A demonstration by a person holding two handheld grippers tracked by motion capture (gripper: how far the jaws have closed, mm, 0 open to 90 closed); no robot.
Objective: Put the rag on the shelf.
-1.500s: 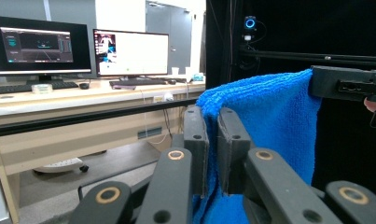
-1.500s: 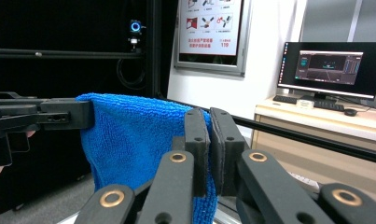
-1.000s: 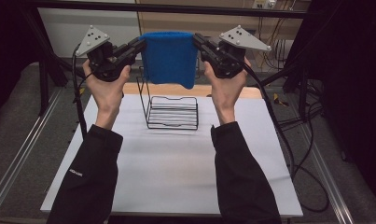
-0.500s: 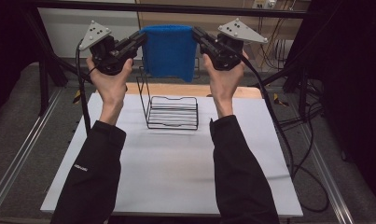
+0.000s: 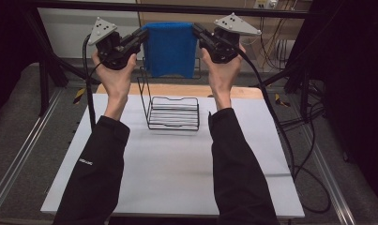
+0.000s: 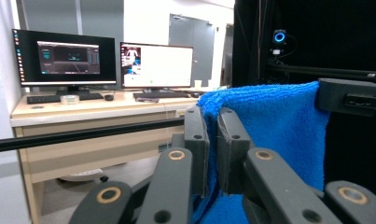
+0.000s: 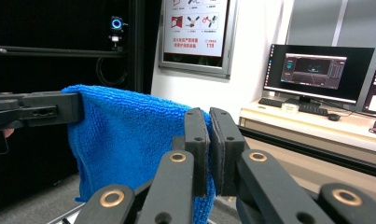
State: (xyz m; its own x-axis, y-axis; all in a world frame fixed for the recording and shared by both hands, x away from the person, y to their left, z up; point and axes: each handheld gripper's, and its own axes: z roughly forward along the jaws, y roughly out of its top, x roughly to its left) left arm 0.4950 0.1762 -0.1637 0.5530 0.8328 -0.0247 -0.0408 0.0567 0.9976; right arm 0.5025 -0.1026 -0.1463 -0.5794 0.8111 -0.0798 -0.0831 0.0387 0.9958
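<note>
A blue towel [image 5: 170, 48] hangs stretched in the air between my two grippers, high above the far side of the table. My left gripper [image 5: 143, 35] is shut on the towel's upper left corner, and the left gripper view shows the blue towel [image 6: 274, 130] pinched between its jaws. My right gripper [image 5: 196, 30] is shut on the upper right corner; in the right gripper view the towel [image 7: 125, 144] drapes leftward from its closed jaws. A black wire rack [image 5: 171, 111] stands on the white table [image 5: 177, 178] below the towel.
A black frame bar [image 5: 177, 7] crosses just above and behind the towel. Cables [image 5: 290, 140] trail off the table's right edge. Desks with monitors [image 6: 111, 65] stand beyond the table.
Both hands have carried the towel farther away, toward the back of the table, keeping it stretched between them.
</note>
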